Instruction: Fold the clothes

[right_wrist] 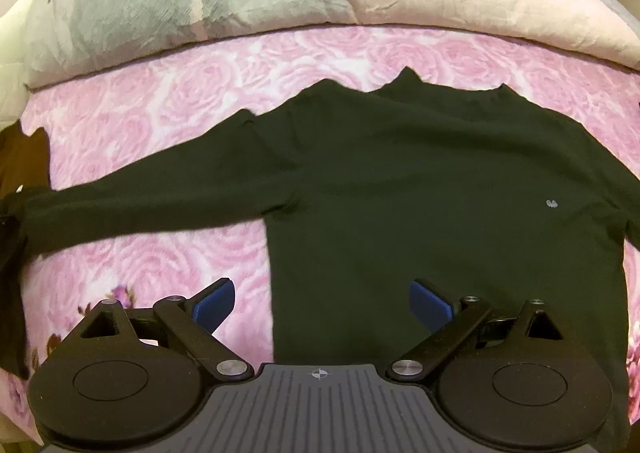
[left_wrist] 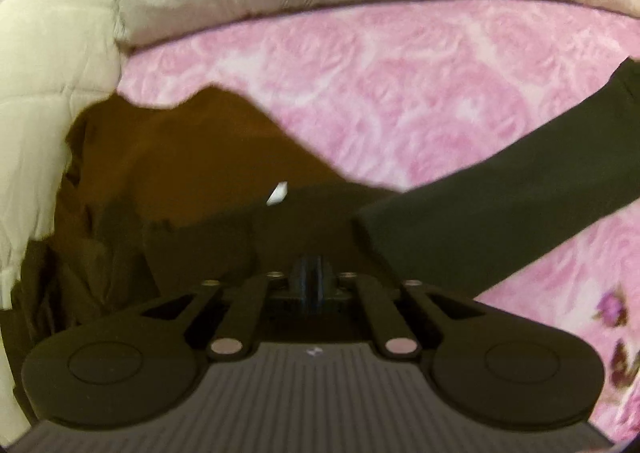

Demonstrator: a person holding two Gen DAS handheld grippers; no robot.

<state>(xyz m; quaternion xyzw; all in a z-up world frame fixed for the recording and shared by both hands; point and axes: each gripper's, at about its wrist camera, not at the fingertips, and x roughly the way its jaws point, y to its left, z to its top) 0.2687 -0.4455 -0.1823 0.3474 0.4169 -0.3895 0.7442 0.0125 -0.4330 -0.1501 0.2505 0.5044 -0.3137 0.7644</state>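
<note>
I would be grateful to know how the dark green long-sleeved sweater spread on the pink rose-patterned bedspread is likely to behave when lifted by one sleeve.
The dark green long-sleeved sweater will probably be floppy: it lies flat with soft creases. Its outstretched sleeve would likely trail and drag across the pink rose-patterned bedspread. It looks unbreakable.

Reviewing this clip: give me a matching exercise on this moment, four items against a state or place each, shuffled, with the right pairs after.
Items:
1. left gripper
2. right gripper
3. dark green sweater
4. brown garment

States or places:
A. jaws wide open above the sweater's lower hem
B. spread flat on the pink rose bedsheet, one sleeve stretched out sideways
C. fingers closed together, blue pads meeting
D. bunched at the sheet's edge beside the pale quilt

Pairs: 1-C, 2-A, 3-B, 4-D
</note>
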